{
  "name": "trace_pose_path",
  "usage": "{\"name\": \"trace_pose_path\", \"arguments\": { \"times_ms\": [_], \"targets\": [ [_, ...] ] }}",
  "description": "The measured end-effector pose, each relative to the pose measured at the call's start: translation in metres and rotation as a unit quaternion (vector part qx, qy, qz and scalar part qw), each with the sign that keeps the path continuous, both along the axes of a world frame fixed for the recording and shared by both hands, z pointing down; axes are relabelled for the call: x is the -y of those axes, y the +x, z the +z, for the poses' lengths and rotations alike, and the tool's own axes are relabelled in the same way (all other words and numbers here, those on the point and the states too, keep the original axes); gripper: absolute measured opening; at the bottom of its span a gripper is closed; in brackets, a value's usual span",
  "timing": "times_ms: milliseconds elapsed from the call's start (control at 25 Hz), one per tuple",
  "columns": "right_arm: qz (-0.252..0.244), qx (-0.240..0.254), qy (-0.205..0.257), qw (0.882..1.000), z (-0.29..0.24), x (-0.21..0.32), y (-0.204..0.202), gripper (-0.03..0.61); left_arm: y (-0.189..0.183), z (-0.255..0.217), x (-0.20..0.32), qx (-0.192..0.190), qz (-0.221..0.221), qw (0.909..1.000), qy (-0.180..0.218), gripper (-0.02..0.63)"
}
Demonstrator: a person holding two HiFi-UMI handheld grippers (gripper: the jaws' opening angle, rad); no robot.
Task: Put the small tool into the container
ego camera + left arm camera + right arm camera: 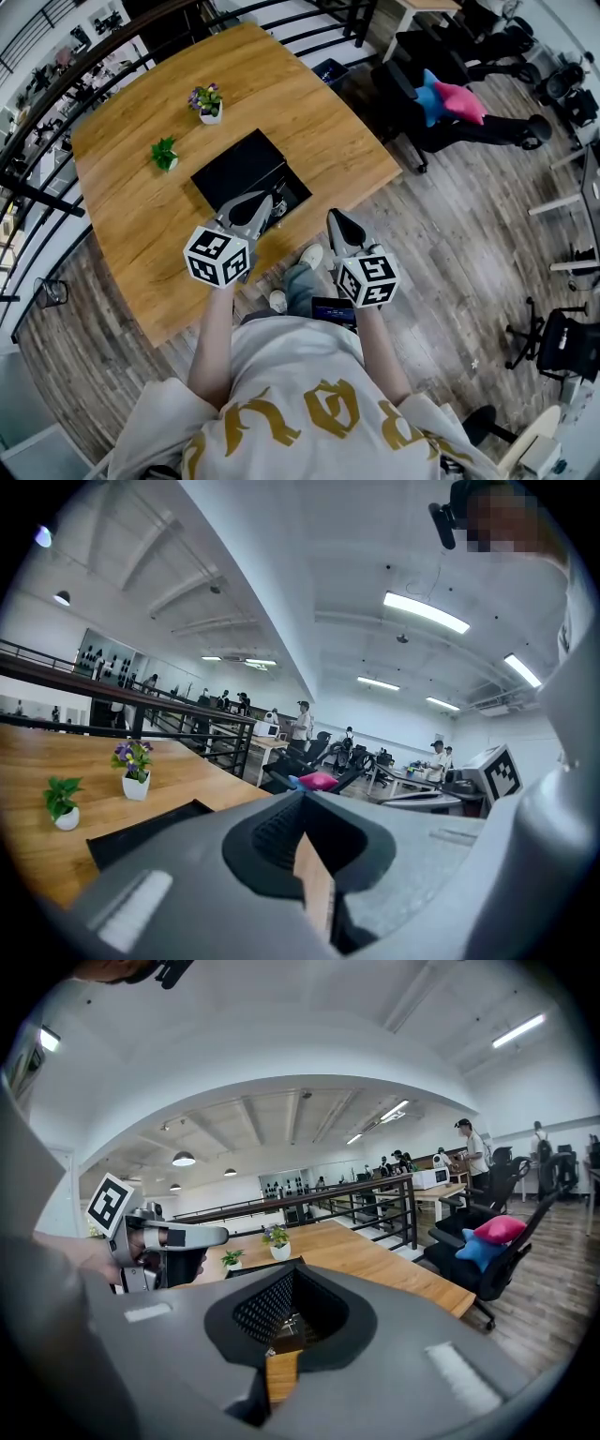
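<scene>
- Firstly, the left gripper has its two grey jaws pressed together, with nothing between them; only a sliver of wood shows through the hollow of the pads.
- The right gripper is likewise pressed together and empty.
- Each carries a white cube with black square markers: the left cube and the right cube sit close to the person's white shirt with gold print.
- The left gripper's tip hangs over the near side of the black rectangular container, which lies flat on the table at the middle of its near edge.
- The right gripper is held off the table, just past that near edge, above the grey plank floor.
- The small tool seems to be the pale bit at the container's near right corner; it is too small to make out further.
- Toward the far edge of the light wooden table stand a purple-flowered plant in a white pot and, nearer the left edge, a small green plant.
- Beyond the table's right corner stands a black office chair holding blue and pink cushions.
</scene>
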State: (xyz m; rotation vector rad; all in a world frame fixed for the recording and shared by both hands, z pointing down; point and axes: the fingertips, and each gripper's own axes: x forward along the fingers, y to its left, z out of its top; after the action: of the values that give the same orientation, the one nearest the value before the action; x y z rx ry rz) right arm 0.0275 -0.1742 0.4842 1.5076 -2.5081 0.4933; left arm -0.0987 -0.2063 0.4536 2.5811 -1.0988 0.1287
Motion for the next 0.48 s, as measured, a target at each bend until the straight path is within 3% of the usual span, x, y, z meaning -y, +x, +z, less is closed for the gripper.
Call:
{"name": "trace_pose_path", "arguments": {
  "times_ms": [480],
  "targets": [
    [-0.004,-0.001,-0.006,1.000,0.0063,-0.0011,-0.0023,0.025,-0.0060,0.0084,-0.0002,0.004,-0.007,0.9999,-0.010,0.000]
  ]
}}
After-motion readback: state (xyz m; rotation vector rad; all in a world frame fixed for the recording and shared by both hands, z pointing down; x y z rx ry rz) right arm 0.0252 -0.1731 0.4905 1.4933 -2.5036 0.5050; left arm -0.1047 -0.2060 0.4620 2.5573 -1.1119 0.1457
